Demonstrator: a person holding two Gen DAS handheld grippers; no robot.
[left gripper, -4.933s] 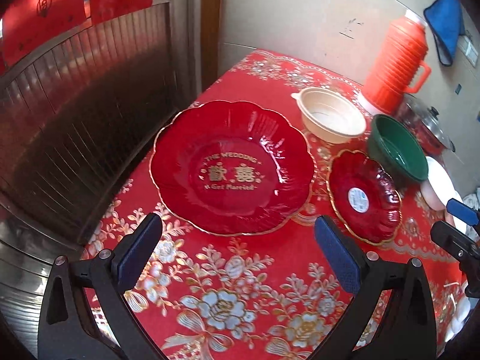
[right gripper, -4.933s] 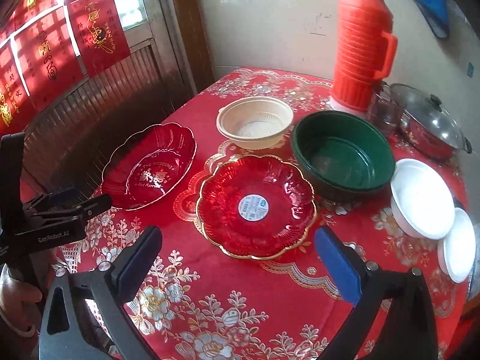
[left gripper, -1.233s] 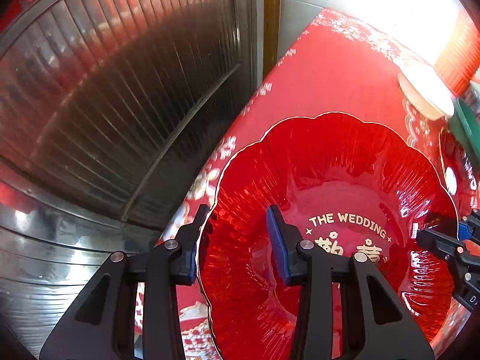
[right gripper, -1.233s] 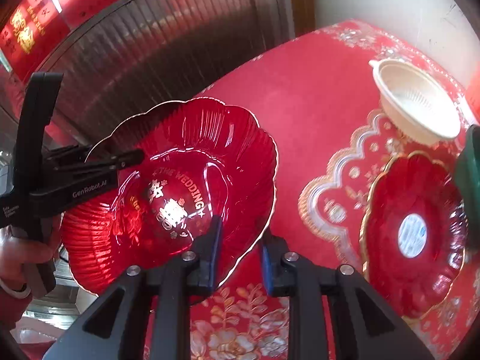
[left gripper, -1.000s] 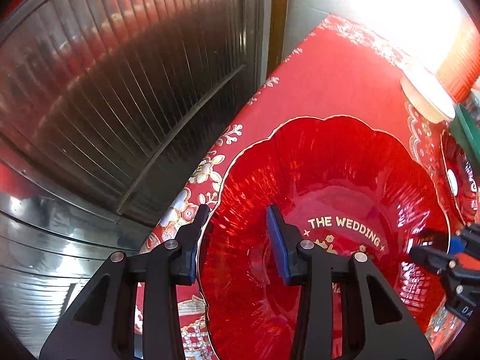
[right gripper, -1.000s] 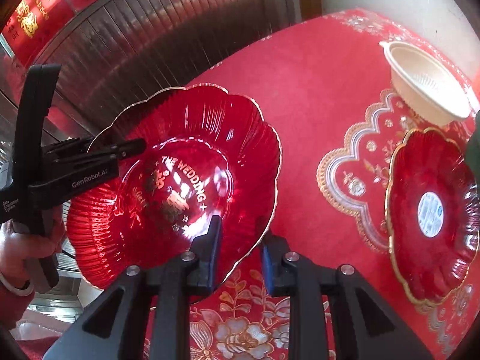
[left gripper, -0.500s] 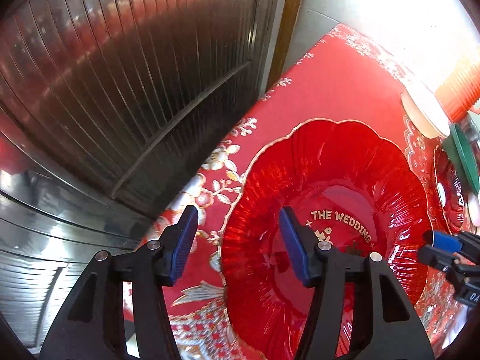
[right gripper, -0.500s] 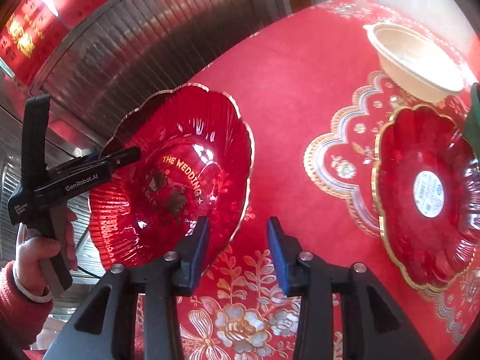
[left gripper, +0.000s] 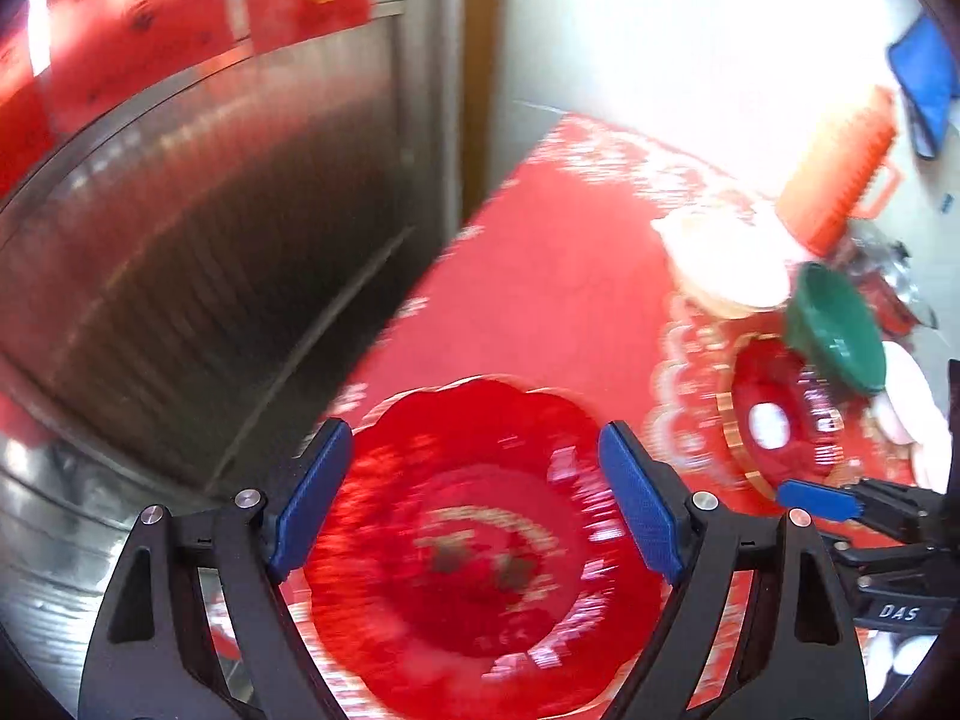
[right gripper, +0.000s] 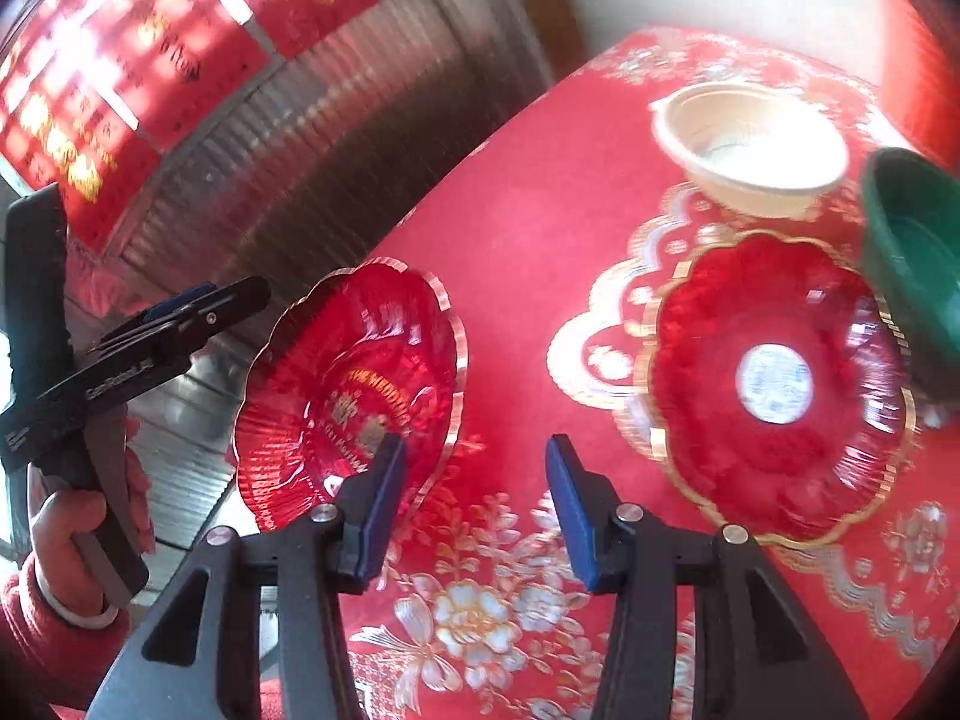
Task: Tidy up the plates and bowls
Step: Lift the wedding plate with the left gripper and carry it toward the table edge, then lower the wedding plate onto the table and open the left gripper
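The large red wedding plate (left gripper: 480, 546) lies on the red flowered tablecloth (right gripper: 540, 228) by the table's left edge. My left gripper (left gripper: 474, 480) hovers above it with jaws opening wide, and the pads are off the plate. My right gripper (right gripper: 474, 468) is at the plate's (right gripper: 348, 384) right rim; its jaws are opening with only cloth between them. A smaller red plate (right gripper: 774, 384) with a white sticker lies to the right. Behind it are a cream bowl (right gripper: 750, 144) and a green bowl (right gripper: 918, 252).
An orange thermos (left gripper: 840, 174) stands at the back right by the wall. White bowls (left gripper: 906, 402) sit right of the green bowl (left gripper: 840, 330). A ribbed metal door (left gripper: 210, 252) runs along the table's left side. A hand in a red sleeve (right gripper: 66, 516) holds the left gripper.
Both grippers were shut on the large plate's rims a second ago; both have let go, opened and drawn back. The left one has lifted, and the plate stays on the cloth.
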